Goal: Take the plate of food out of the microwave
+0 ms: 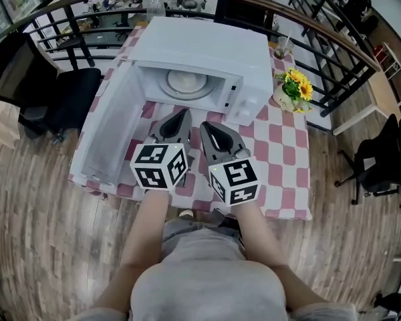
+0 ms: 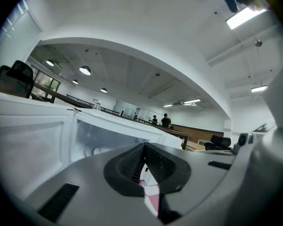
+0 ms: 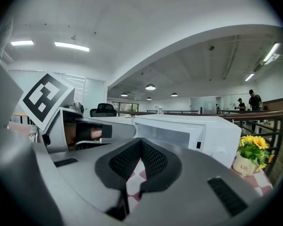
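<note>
1. The microwave (image 1: 207,52) stands on the checked table (image 1: 281,146), its door (image 1: 110,122) swung fully open to the left.
2. The plate (image 1: 186,82) sits inside the cavity. What food it carries is hard to make out from above.
3. The left gripper (image 1: 182,114) and right gripper (image 1: 205,127) hover side by side just in front of the opening. Both have their jaws pressed together with nothing between them.
4. I judge the step in hand to be the approach, as the plate is not yet touched.
5. The next move likely calls for parting the jaws, reaching in level, and taking the plate's rim without tipping it.
</note>
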`<state>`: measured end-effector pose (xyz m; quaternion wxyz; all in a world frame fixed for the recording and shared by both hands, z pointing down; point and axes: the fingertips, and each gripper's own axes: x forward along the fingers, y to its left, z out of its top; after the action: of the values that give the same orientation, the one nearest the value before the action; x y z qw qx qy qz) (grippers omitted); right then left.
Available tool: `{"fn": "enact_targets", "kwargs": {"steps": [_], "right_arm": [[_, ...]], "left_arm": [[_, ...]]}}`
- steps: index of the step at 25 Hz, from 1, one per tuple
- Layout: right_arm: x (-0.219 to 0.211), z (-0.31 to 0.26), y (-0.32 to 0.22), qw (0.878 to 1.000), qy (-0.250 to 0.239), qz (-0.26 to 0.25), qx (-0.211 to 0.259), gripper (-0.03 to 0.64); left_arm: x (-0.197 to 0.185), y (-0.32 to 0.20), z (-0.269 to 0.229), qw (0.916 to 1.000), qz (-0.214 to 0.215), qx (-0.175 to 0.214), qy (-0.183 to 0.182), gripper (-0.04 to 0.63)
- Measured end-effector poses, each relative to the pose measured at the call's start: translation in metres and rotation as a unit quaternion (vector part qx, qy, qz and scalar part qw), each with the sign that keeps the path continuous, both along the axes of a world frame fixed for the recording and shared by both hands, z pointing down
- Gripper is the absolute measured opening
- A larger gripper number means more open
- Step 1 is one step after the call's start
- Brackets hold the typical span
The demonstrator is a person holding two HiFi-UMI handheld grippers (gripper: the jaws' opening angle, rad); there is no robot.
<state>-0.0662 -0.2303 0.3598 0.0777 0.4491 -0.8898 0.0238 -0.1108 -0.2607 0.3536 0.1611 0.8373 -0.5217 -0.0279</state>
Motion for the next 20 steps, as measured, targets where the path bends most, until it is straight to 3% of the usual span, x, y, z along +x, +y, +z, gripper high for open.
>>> {"fn": "enact_targets", "kwargs": {"steps": [5, 15, 20], "right_arm": [[0.003, 0.006, -0.011, 1.0, 0.009, 0.019, -0.006, 0.021], [0.01, 0.029, -0.018, 0.999, 0.012, 0.03, -0.024, 0.022], [0.012, 0.032, -0.03, 0.999, 0.007, 0.028, -0.026, 0.023]], "left_arm": [[-0.003, -0.019, 0.012, 0.9984, 0.01, -0.028, 0.047, 0.002], [-0.013, -0.049, 0.04, 0.9936, -0.008, -0.072, 0.086, 0.004], [-0.011, -0.061, 0.048, 0.9916, -0.011, -0.084, 0.098, 0.055]]}}
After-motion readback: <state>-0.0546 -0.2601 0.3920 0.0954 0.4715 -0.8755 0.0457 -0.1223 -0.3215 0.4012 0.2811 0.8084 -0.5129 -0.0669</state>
